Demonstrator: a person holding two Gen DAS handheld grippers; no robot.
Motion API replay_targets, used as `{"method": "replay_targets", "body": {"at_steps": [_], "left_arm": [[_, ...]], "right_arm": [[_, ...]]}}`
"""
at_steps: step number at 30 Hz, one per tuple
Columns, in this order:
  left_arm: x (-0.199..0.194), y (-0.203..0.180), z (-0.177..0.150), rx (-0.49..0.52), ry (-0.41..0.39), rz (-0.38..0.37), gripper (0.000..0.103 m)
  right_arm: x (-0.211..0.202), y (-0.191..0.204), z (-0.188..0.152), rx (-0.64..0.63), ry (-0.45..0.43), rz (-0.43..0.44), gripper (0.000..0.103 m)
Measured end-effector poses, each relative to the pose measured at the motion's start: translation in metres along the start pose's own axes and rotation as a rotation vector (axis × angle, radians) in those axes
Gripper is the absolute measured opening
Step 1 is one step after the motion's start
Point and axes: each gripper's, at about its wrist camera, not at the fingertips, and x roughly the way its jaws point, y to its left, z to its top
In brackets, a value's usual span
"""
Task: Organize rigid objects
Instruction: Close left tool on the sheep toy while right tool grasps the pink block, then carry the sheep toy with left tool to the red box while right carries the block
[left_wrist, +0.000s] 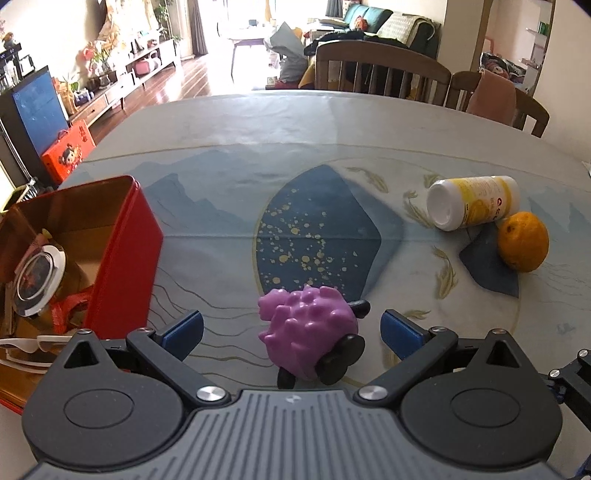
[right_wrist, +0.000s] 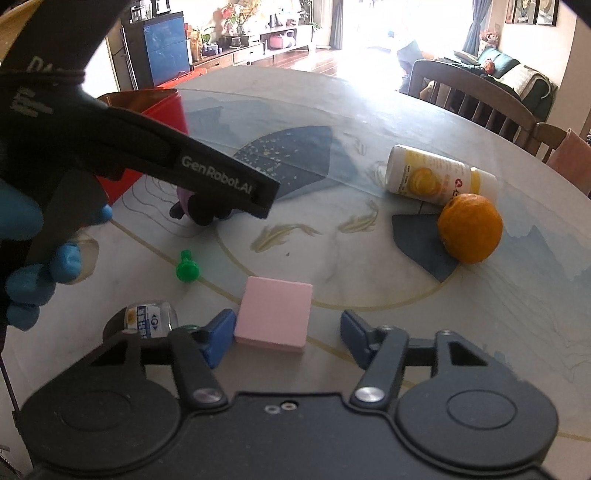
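Left hand-held gripper (left_wrist: 291, 328) hangs wide around the purple sheep (left_wrist: 308, 332), not touching it. Right hand-held gripper (right_wrist: 288, 338) gapes wide around the pink block (right_wrist: 273, 314). Closing on the sheep's knobbly, rounded body could make it squirt out or roll. It lies tipped over on the tabletop (left_wrist: 295, 147), right of the red tin (left_wrist: 122, 258).

Round table under a pale blue painted-landscape cloth (left_wrist: 295, 155), two dark wooden slat-back chairs (left_wrist: 380, 74) at its far edge, pink cloth (left_wrist: 493, 92) draped over the right-hand chair, teal sofa (left_wrist: 365, 16) beyond the chairs, low white media cabinet with potted plants (left_wrist: 122, 74) far left of the table
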Motion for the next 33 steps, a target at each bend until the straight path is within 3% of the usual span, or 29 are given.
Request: {"method": "replay_targets", "body": {"at_steps": [4, 6, 8, 11, 33], "left_arm": [[0.002, 0.0, -0.001, -0.002, 0.009, -0.019, 0.099], [0.003, -0.002, -0.001, 0.006, 0.018, -0.026, 0.089], [0.004, -0.003, -0.001, 0.006, 0.03, -0.033, 0.072], [0.006, -0.001, -0.001, -0.015, 0.048, -0.06, 0.059], [-0.02, 0.013, -0.009, -0.05, 0.061, -0.08, 0.059]], "right_arm": [[-0.002, 0.0, 0.0, -0.001, -0.007, 0.0, 0.044], [-0.002, 0.0, 0.001, 0.001, -0.009, -0.001, 0.04], [-0.002, -0.001, 0.001, 0.006, -0.007, 0.002, 0.04], [-0.003, -0.001, 0.001, 0.006, -0.007, 0.002, 0.04], [-0.043, -0.022, -0.002, 0.159, -0.062, 0.004, 0.04]]}}
